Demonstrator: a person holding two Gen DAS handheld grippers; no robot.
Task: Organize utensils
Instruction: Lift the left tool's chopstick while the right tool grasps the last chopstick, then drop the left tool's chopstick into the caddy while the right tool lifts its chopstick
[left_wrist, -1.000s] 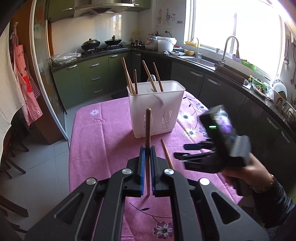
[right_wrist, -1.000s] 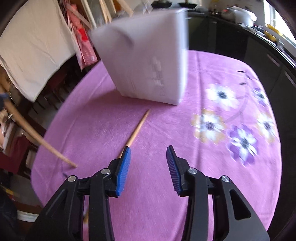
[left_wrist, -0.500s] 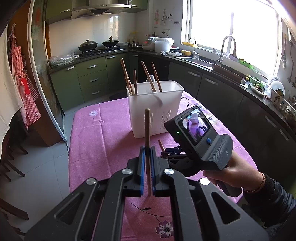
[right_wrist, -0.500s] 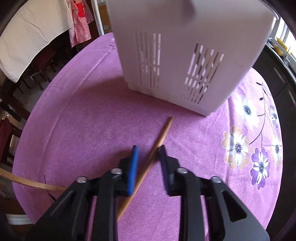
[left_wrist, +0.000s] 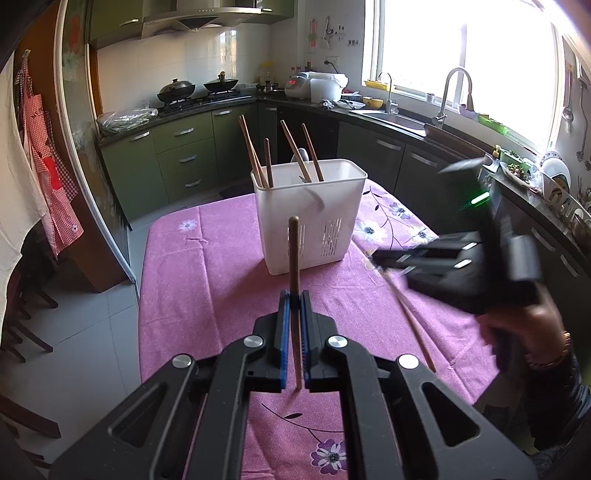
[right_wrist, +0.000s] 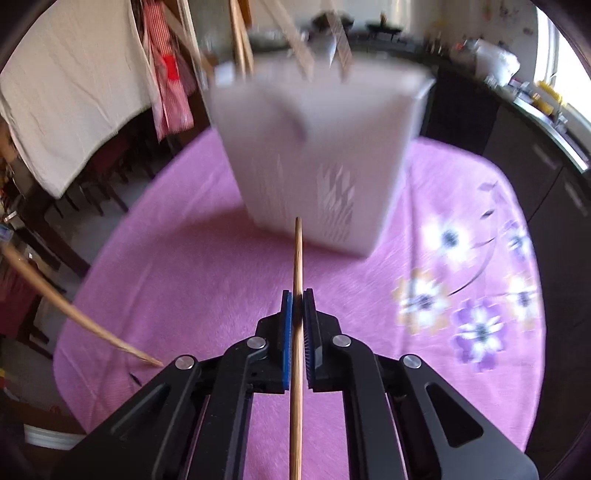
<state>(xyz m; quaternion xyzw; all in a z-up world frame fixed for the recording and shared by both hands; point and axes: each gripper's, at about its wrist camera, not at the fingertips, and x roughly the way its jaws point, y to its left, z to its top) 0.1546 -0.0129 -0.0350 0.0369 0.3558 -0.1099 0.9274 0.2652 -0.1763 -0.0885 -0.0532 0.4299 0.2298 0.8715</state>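
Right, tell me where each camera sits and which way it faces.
Left wrist: sits on the left gripper, faces across the table at the white holder and kitchen; shows its fingers shut on a dark chopstick, plus the right hand.
Right wrist: sits on the right gripper, faces the holder close up; fingers shut on a light chopstick.
Shared: holder, purple tablecloth, both chopsticks.

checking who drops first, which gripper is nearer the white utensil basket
Right, as far as the views show. The right gripper is just off the white utensil basket, at its lower right corner, clamping a chopstick. The left gripper sits farther back over the tablecloth, clamping a darker chopstick.
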